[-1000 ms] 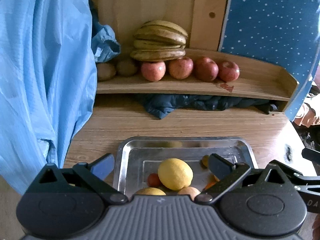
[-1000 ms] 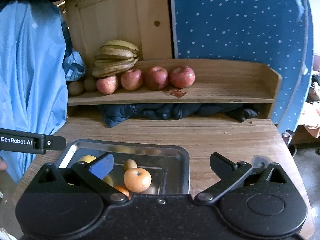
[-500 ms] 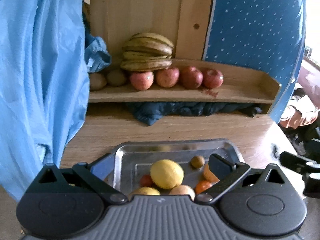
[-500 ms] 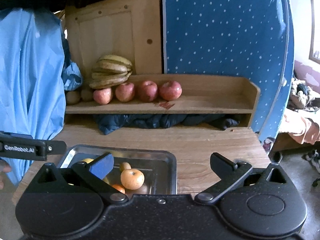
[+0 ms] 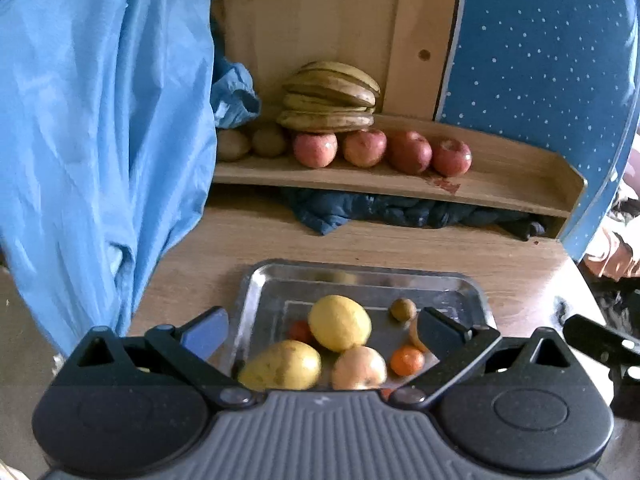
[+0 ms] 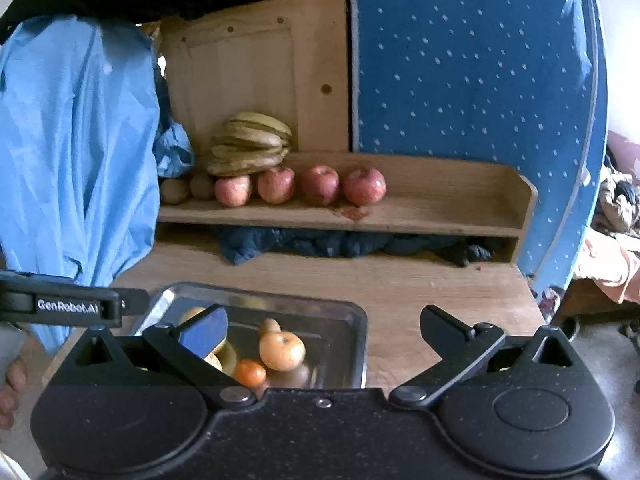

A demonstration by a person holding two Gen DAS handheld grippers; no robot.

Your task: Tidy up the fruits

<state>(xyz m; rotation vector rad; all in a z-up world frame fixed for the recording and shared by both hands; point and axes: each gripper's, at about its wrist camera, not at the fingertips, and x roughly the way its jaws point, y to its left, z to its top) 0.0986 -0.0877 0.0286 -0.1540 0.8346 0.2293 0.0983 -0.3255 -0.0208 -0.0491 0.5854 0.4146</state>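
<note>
A steel tray [image 5: 360,276] [image 6: 358,332] on the wooden table holds a yellow lemon [image 5: 339,322], a yellow pear [image 5: 282,366], a pale apple [image 5: 358,368], a small tangerine [image 5: 406,361] [image 6: 250,372], a kiwi [image 5: 403,309] and an orange-yellow round fruit [image 6: 282,350]. On the wooden shelf [image 5: 500,184] [image 6: 440,200] lie bananas [image 5: 330,96] [image 6: 250,144], several red apples [image 5: 408,152] [image 6: 320,185] and two kiwis [image 5: 250,143] [image 6: 188,189]. My left gripper [image 5: 322,326] stands open over the tray's near end. My right gripper [image 6: 326,324] is open above the tray's right edge. Neither holds anything.
A light blue garment [image 5: 100,140] [image 6: 76,152] hangs at the left. Dark blue cloth [image 5: 400,212] [image 6: 320,244] is stuffed under the shelf. A blue dotted panel [image 5: 540,60] [image 6: 472,60] stands behind at the right. Part of a hand [image 6: 12,392] shows at the left edge.
Both grippers have pulled back and risen, so the tray and shelf look farther away and more of the fruit in the tray shows. Both stay open.
</note>
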